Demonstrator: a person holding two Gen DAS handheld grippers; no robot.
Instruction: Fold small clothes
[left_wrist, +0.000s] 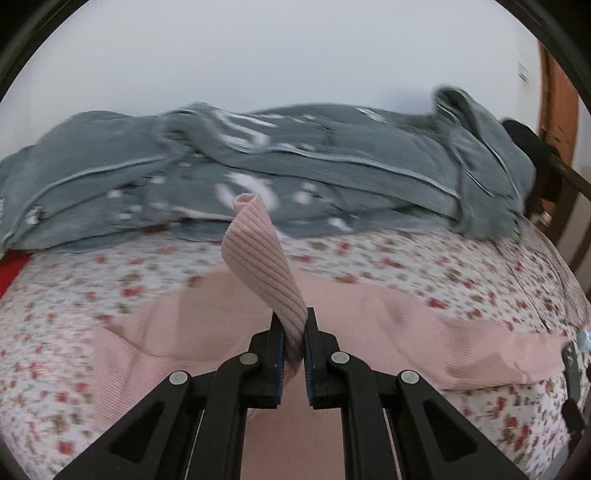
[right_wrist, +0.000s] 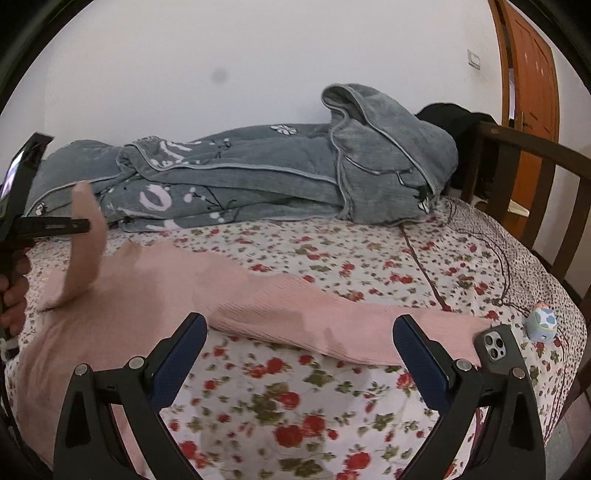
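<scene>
A pink ribbed garment (left_wrist: 369, 314) lies spread on the floral bed sheet (left_wrist: 424, 258). My left gripper (left_wrist: 294, 332) is shut on one of its sleeves (left_wrist: 258, 258), which stands up from the jaws above the garment. In the right wrist view the garment (right_wrist: 258, 302) stretches across the bed, its other sleeve running right toward a phone. The left gripper (right_wrist: 79, 223) shows at the far left with the lifted sleeve (right_wrist: 86, 240) hanging from it. My right gripper (right_wrist: 299, 332) is open and empty, just in front of the garment's right sleeve.
A grey patterned blanket (right_wrist: 258, 173) is heaped along the back of the bed against the wall. A phone (right_wrist: 496, 345) and a small blue-white toy (right_wrist: 541, 321) lie at the right edge. A wooden bed rail (right_wrist: 535, 155) and an orange door (right_wrist: 532, 62) stand right.
</scene>
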